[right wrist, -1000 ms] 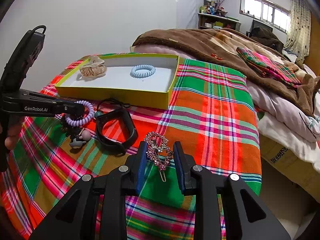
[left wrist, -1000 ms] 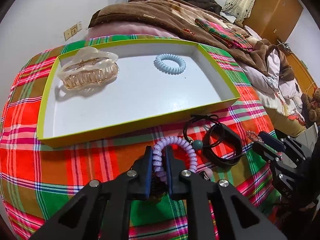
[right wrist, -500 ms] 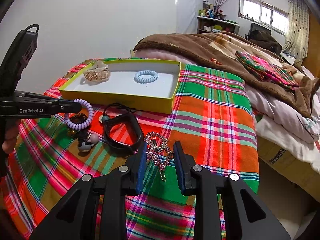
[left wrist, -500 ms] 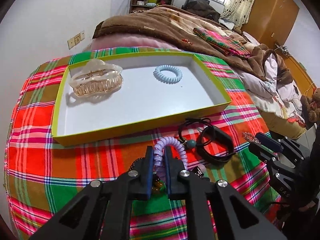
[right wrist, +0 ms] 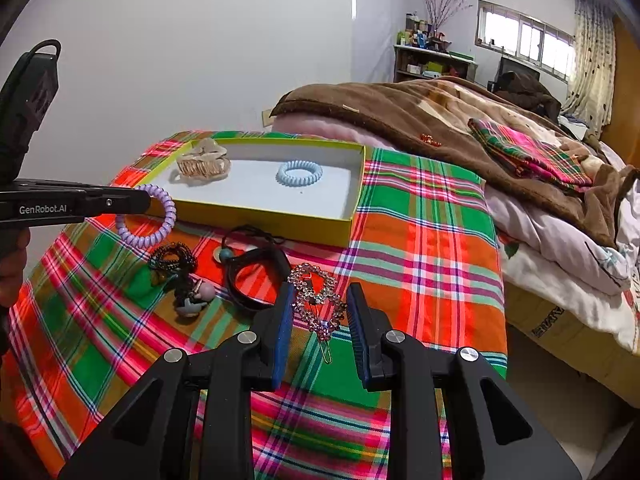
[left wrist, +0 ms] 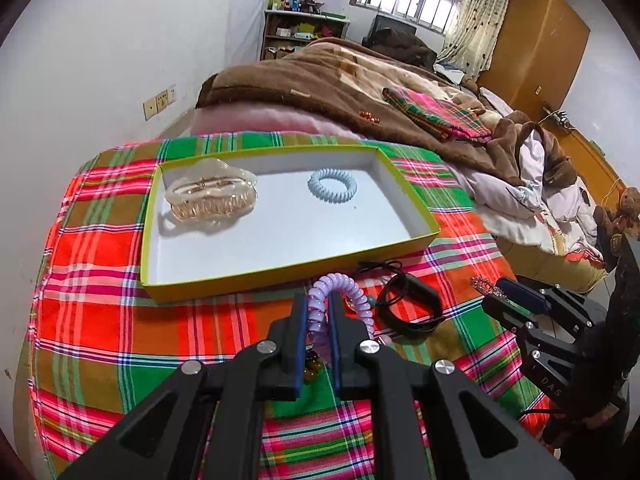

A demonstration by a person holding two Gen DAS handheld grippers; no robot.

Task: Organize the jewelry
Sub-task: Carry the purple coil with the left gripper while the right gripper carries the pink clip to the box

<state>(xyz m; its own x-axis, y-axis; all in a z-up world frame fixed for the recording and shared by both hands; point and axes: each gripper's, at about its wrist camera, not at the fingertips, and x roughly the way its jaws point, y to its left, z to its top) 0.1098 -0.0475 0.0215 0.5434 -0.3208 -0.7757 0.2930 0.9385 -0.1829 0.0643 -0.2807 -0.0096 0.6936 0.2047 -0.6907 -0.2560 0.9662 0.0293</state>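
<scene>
My left gripper (left wrist: 319, 312) is shut on a lilac spiral hair tie (left wrist: 352, 300) and holds it in the air just in front of the yellow-rimmed white tray (left wrist: 280, 276); the tie also shows in the right wrist view (right wrist: 146, 216). The tray holds a clear claw clip (left wrist: 210, 196) and a blue spiral hair tie (left wrist: 332, 186). My right gripper (right wrist: 320, 312) holds a rhinestone hair clip (right wrist: 316, 296) between its fingers, above the plaid cloth, right of the tray's near corner.
On the plaid cloth (right wrist: 420, 240) lie a black bracelet (right wrist: 256, 276), a black cord with a teal bead (right wrist: 226, 254), a dark bead string (right wrist: 172, 258) and a pink-grey bobble tie (right wrist: 194, 296). A brown blanket (right wrist: 400, 108) lies behind the tray.
My left gripper has risen with the lilac tie, away from the cloth. My right gripper has kept the rhinestone clip and lifted slightly.
</scene>
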